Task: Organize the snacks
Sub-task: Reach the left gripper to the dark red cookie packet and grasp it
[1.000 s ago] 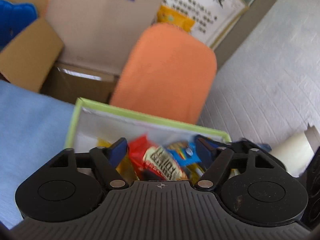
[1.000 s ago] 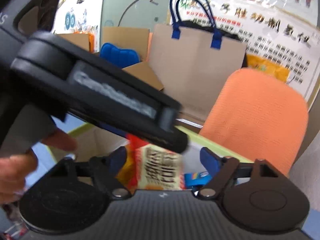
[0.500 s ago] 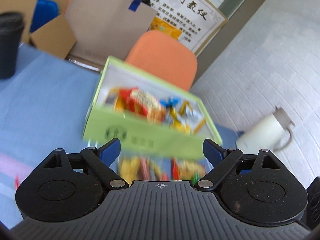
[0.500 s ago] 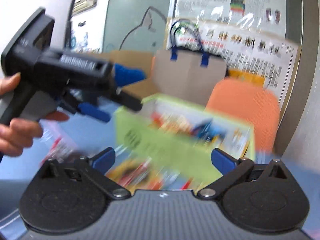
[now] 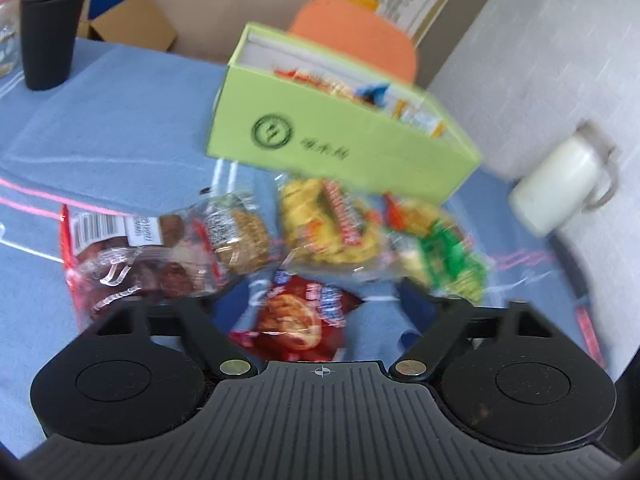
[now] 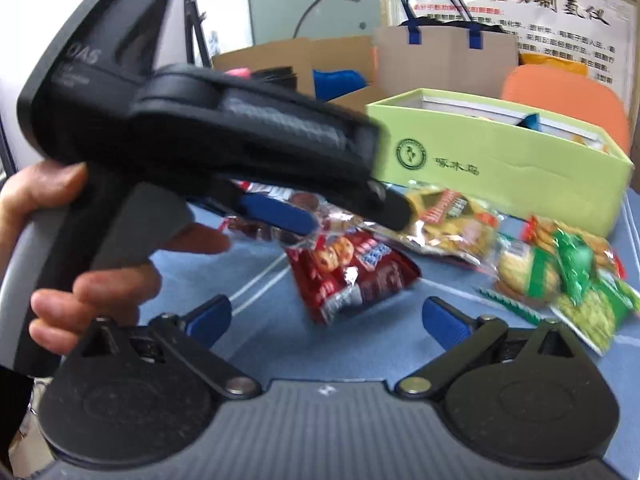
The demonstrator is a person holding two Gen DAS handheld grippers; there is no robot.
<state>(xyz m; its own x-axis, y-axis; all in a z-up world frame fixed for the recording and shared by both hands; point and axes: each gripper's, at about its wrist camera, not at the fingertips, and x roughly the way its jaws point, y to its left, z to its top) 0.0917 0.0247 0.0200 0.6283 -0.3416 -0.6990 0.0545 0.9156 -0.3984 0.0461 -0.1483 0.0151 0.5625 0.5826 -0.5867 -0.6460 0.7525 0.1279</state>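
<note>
A light green box [image 5: 344, 148] [image 6: 500, 164] with several snacks inside stands on the blue cloth. Loose packets lie in front of it: a red cookie packet [image 5: 300, 320] [image 6: 348, 276], a yellow one [image 5: 328, 224] [image 6: 452, 220], a green one [image 5: 444, 256] [image 6: 576, 288], and a clear bag of dark fruit [image 5: 132, 256]. My left gripper [image 5: 320, 296] [image 6: 352, 220] hovers over the red cookie packet. Its jaws are closing with that packet between them, and the pads are not pressing on it. My right gripper [image 6: 326, 318] stands wide open just short of the same packet, holding nothing.
A black cup [image 5: 50, 32] stands at the far left of the cloth and a white mug [image 5: 560, 188] at the right. Behind the table are an orange chair [image 5: 360, 36], cardboard boxes and a paper bag [image 6: 444, 60]. A hand [image 6: 92, 288] holds the left gripper.
Both grippers have drawn back from the green box and dropped toward the loose packets, which have come into view. The right jaws have spread wider; the left jaws widened, then narrowed.
</note>
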